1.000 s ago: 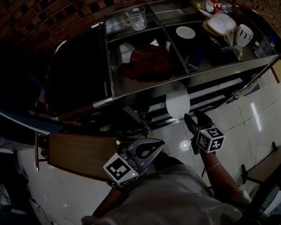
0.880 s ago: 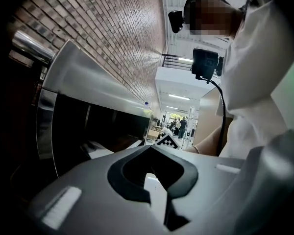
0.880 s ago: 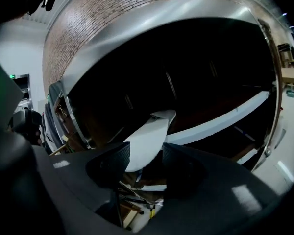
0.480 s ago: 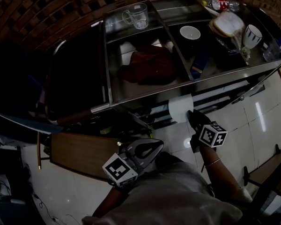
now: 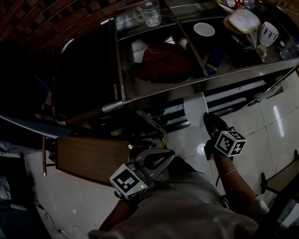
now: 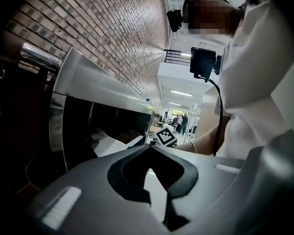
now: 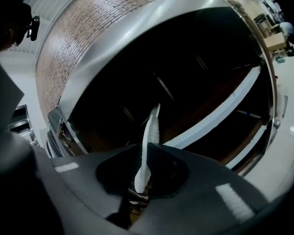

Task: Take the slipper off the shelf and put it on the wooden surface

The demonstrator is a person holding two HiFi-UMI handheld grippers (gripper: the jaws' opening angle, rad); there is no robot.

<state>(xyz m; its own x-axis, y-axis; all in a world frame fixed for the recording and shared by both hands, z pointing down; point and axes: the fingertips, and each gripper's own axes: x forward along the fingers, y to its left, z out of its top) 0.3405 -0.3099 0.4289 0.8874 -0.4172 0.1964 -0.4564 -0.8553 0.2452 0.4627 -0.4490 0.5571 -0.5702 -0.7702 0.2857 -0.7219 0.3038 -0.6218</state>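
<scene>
While my right tongs (image 5: 208, 119) close onto the slipper (image 5: 195, 111), every place below is given from the steel shelf (image 5: 239, 75).

Left of the shelf and nearer to me than its front edge: the wooden surface (image 5: 87, 158), a bare brown board and the slipper's destination.

Between that board and the shelf's middle, well short of the front edge: my left tongs (image 5: 165, 155). The jaws are together on nothing and the tips are aimed at the shelf.

Just before the shelf's lower rails (image 5: 234, 92), a little right of its centre divider: the slipper, white and thin. It projects straight out of my right tongs, so it lies directly ahead of those jaw tips. Its long axis runs from the tips away from me toward the shelf. Along the right gripper view it appears edge-on, the sole upright between the pads with its far end in the shelf's dark bay. I cannot tell which end is toe and which is heel.

Right of the slipper's near end: my right tongs, pads pressed on both faces of the slipper. This is the holding arm, though the left one is closer to the board. I judge that the carry runs leftward along the shelf's front, with the long axis turned to lie on the board.
</scene>
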